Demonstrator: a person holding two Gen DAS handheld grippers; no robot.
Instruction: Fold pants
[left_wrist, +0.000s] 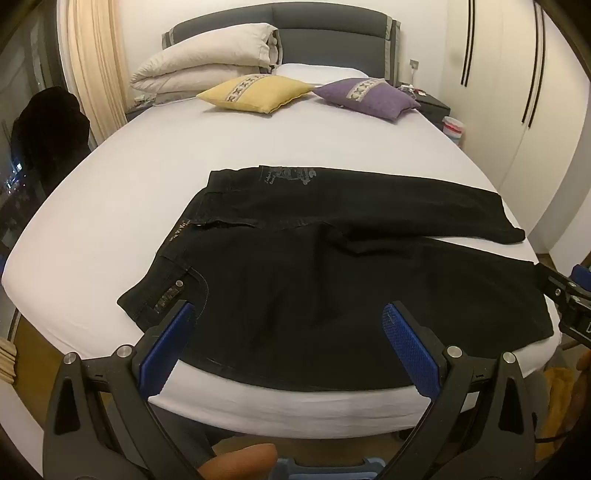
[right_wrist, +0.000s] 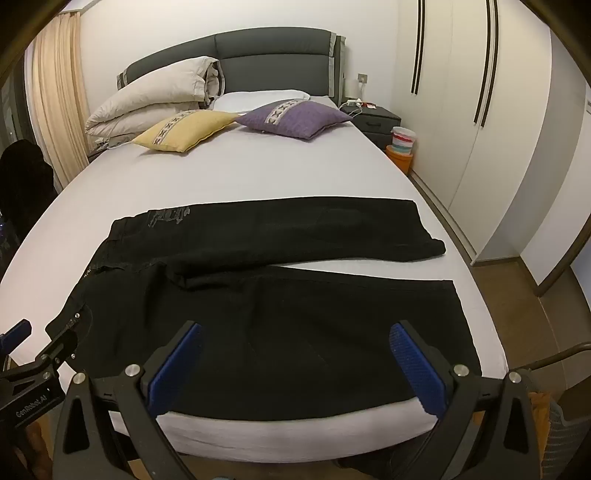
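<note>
Black pants (left_wrist: 295, 273) lie flat across the foot of the white bed (left_wrist: 229, 147), waistband to the left, both legs stretched to the right and spread apart. They also show in the right wrist view (right_wrist: 258, 295). My left gripper (left_wrist: 290, 315) is open and empty, hovering over the near edge by the waist and pocket. My right gripper (right_wrist: 295, 336) is open and empty, over the near leg. Each gripper shows at the edge of the other's view: the right one (left_wrist: 569, 295), the left one (right_wrist: 37, 350).
A yellow cushion (left_wrist: 255, 92), a purple cushion (left_wrist: 369, 98) and a folded duvet (left_wrist: 207, 59) lie at the headboard end. A nightstand (right_wrist: 373, 118) and bins (right_wrist: 400, 147) stand right of the bed, before white wardrobes (right_wrist: 480, 110). A dark chair (left_wrist: 48, 125) stands left.
</note>
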